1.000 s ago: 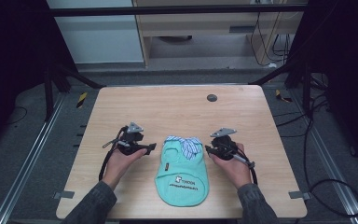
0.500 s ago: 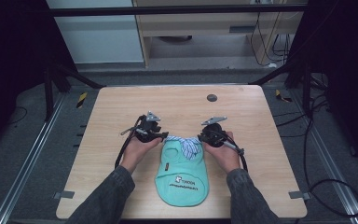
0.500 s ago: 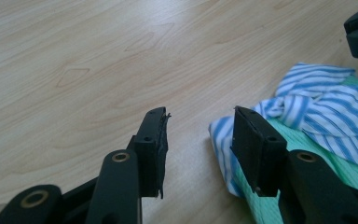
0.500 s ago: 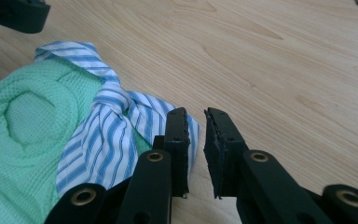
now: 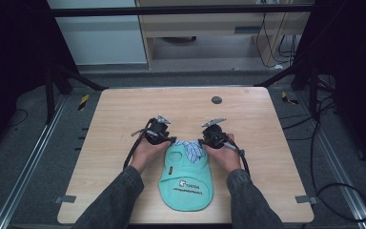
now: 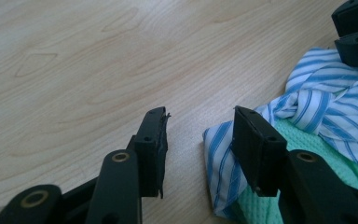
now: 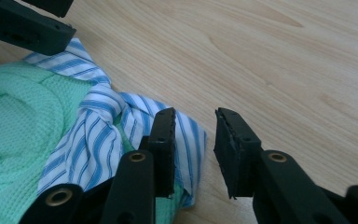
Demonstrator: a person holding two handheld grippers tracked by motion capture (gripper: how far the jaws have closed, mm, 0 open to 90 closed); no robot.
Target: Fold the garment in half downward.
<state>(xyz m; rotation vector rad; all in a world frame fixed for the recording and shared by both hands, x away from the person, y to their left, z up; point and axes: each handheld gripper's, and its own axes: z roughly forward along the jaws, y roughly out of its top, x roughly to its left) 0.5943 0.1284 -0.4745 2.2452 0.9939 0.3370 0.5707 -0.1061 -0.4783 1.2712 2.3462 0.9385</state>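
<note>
A mint-green knit garment [image 5: 186, 183] with a blue-and-white striped collar [image 5: 189, 149] lies flat on the wooden table [image 5: 119, 114]. My left gripper [image 5: 173, 140] sits at the collar's left corner and my right gripper [image 5: 201, 141] at its right corner. In the left gripper view the left gripper [image 6: 198, 135] stands open after narrowing; bare wood shows in the gap and the striped cloth [image 6: 221, 154] lies against one jaw. In the right gripper view the right gripper [image 7: 195, 135] has just widened; the striped collar [image 7: 98, 135] lies under one jaw and nothing is pinched.
A small dark round disc [image 5: 216, 100] lies on the table's far side. Black frame posts stand at the table's back corners. Each gripper trails a cable along the forearm. Bare wood lies beyond the collar and on both sides of the garment.
Both hands have moved inward from the garment's sides to its collar end, so the two grippers now stand close together. The garment has not shifted.
</note>
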